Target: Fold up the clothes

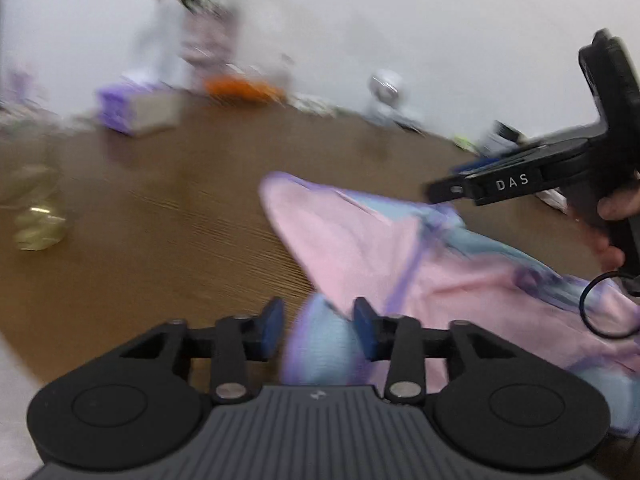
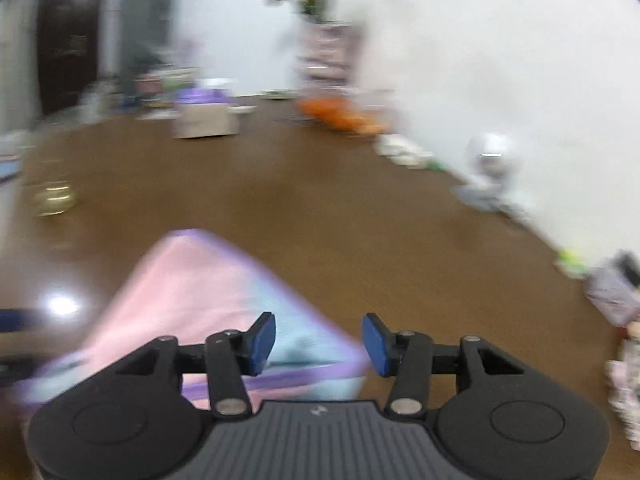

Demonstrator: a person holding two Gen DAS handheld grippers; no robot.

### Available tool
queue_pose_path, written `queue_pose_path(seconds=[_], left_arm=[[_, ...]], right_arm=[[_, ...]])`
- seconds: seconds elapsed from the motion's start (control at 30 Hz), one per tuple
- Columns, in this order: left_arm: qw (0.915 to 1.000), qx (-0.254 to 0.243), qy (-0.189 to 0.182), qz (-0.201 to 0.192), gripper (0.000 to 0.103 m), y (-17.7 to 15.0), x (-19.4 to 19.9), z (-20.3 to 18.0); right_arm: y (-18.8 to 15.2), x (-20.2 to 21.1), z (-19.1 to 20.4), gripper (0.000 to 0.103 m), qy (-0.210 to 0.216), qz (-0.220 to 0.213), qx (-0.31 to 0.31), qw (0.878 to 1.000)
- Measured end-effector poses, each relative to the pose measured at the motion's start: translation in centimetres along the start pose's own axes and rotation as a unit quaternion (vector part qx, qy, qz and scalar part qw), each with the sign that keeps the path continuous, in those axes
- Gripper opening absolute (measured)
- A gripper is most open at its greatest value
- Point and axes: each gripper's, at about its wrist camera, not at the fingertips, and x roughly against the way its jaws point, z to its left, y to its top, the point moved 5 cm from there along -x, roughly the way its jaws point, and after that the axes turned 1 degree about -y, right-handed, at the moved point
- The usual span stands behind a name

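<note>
A pink, light blue and purple garment lies crumpled on the brown wooden table. My left gripper is open, its blue pads either side of a blue and purple fold at the garment's near edge. My right gripper shows from the side in the left wrist view, hovering over the garment's far right part. In the right wrist view my right gripper is open and empty above a corner of the garment. Both views are blurred.
A purple-topped tissue box, orange items, a vase of flowers and a small white figure stand along the table's far side by the white wall. A glass jar stands at the left.
</note>
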Motion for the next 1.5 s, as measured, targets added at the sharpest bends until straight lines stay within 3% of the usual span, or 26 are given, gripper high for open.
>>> queue_pose_path(seconds=[0.07,0.17,0.33,0.47,0.53,0.6,0.77,0.83,0.87,0.9,1.03,1.07,1.1,1.13,1.17,1.2,1.27,1.37,1.5], left_arm=[[0.9999,-0.006,-0.011,0.004,0.029,0.4,-0.6,0.0],[0.9994,-0.015,-0.028,0.010,0.004,1.1,-1.6,0.0],[0.9999,0.003,-0.013,0.005,0.003,1.1,-1.3,1.1],[0.9973,0.029,0.066,-0.019,0.001,0.8,-0.1,3.0],[0.9929,0.054,0.103,-0.028,0.002,0.2,0.9,3.9],[0.9903,0.072,0.115,-0.030,0.002,-0.4,1.9,3.9],[0.9935,0.061,0.093,-0.024,0.009,-0.5,3.5,2.9],[0.9938,0.057,0.090,-0.033,0.026,0.5,3.1,3.1],[0.9939,0.054,0.088,-0.037,0.044,1.1,2.9,3.2],[0.9950,0.049,0.080,-0.035,0.047,1.6,2.1,3.2],[0.9993,0.018,0.028,-0.018,0.043,2.5,-0.6,1.3],[0.9998,0.004,0.014,-0.010,0.037,2.3,-1.1,0.3],[0.9999,-0.011,0.000,-0.001,0.024,2.1,-1.5,-0.7],[0.9992,-0.038,-0.011,0.009,0.018,1.3,-1.8,-2.1],[0.9979,-0.059,-0.020,0.018,0.016,0.4,-2.0,-3.3],[0.9964,-0.079,-0.024,0.018,0.016,-0.2,-1.8,-4.3],[0.9925,-0.116,-0.032,0.017,0.016,-1.4,-1.6,-6.2],[0.9901,-0.122,-0.061,0.034,0.016,-2.0,-1.2,-7.5],[0.9854,-0.133,-0.091,0.056,0.016,-3.2,0.1,-8.5]], right_arm=[[0.0,-0.5,1.0,0.049,0.019,0.004,0.012,1.000],[-0.6,-1.6,0.7,0.049,0.019,0.009,-0.007,1.000],[-2.5,-2.9,0.0,0.047,0.040,0.035,-0.057,0.997],[-4.2,-2.8,-0.1,0.046,0.033,0.034,-0.057,0.997],[-4.6,-2.7,-0.3,0.052,0.025,0.027,-0.064,0.997],[-5.0,-2.5,-0.7,0.058,0.013,0.033,-0.077,0.996],[-6.3,-1.6,-2.4,0.078,-0.008,0.065,-0.098,0.993],[-6.9,-1.2,-3.1,0.083,-0.008,0.075,-0.101,0.992],[-7.1,-1.0,-3.4,0.084,-0.008,0.079,-0.101,0.992],[-7.3,-0.8,-3.6,0.084,-0.009,0.083,-0.101,0.991],[-8.2,0.6,-3.7,0.084,-0.024,0.094,-0.063,0.993],[-8.4,1.1,-3.6,0.084,-0.027,0.098,-0.053,0.993],[-8.7,1.6,-3.6,0.082,-0.031,0.102,-0.043,0.993],[-8.7,2.1,-3.5,0.079,-0.033,0.104,-0.033,0.994],[-8.5,2.7,-3.3,0.067,-0.035,0.104,-0.023,0.994],[-7.8,3.0,-3.2,0.063,-0.028,0.093,-0.019,0.995],[-5.6,3.4,-3.0,0.065,-0.005,0.061,-0.018,0.998],[-1.8,3.2,-2.8,0.071,0.042,0.011,-0.017,0.999],[2.9,-2.8,-2.9,0.075,0.137,-0.001,-0.019,0.990]])
